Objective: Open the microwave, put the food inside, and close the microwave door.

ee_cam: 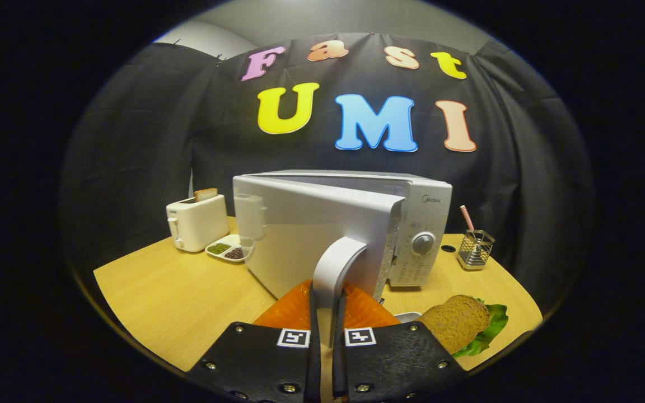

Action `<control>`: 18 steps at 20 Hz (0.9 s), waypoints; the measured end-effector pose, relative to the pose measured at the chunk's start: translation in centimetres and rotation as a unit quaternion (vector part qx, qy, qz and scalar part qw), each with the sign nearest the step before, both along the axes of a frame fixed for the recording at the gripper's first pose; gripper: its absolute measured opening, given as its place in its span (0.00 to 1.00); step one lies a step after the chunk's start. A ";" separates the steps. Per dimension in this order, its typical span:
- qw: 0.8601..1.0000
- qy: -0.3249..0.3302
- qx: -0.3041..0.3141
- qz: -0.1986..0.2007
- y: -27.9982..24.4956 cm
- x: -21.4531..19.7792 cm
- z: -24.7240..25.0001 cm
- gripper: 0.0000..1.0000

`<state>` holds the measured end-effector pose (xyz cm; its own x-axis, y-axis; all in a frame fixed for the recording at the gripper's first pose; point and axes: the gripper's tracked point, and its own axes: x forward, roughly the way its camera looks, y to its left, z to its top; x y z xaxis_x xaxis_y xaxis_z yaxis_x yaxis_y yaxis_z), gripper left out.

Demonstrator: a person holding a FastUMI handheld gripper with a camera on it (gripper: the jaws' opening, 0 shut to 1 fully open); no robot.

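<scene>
A white microwave stands on the wooden table, its door swung partly out toward me. My gripper is shut on the door's white curved handle, one orange finger pressing on each side of it. A sandwich of brown bread with green lettuce lies on the table just right of my fingers, in front of the microwave's control panel with its round knob.
A white toaster holding a slice of bread stands at the back left. A white divided dish with dark toppings sits next to it. A wire holder with a striped straw stands right of the microwave.
</scene>
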<state>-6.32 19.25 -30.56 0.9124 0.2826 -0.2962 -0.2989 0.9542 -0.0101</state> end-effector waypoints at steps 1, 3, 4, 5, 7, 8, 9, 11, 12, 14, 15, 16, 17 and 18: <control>1.000 0.008 0.000 0.014 0.8 -0.9 0.0 0.08; 0.999 0.019 0.004 0.034 2.2 -2.4 0.2 0.08; 0.999 0.023 0.008 0.045 2.9 -3.1 0.2 0.13; 0.998 0.022 0.011 0.054 3.5 -3.8 0.7 0.14; 0.997 0.023 0.007 0.069 4.7 -5.2 1.2 0.16; 0.997 0.028 0.003 0.078 5.4 -5.8 1.3 0.16; 0.996 0.032 0.002 0.087 6.0 -6.5 1.4 0.16; 0.993 0.042 -0.001 0.112 7.6 -8.3 1.6 0.16; 0.991 0.043 -0.002 0.126 8.4 -9.2 1.8 0.16; 0.987 0.040 -0.011 0.155 10.4 -10.7 2.2 0.16; 0.984 0.037 -0.018 0.171 11.5 -11.2 2.3 0.16; 0.982 0.037 -0.022 0.182 12.4 -11.7 2.1 0.16; 0.980 0.040 -0.023 0.194 13.4 -12.2 2.0 0.16; 0.977 0.041 -0.025 0.207 14.6 -12.7 1.8 0.16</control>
<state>-19.07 33.82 -28.75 0.6960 0.6053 -0.3863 -0.6604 0.7508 -0.0134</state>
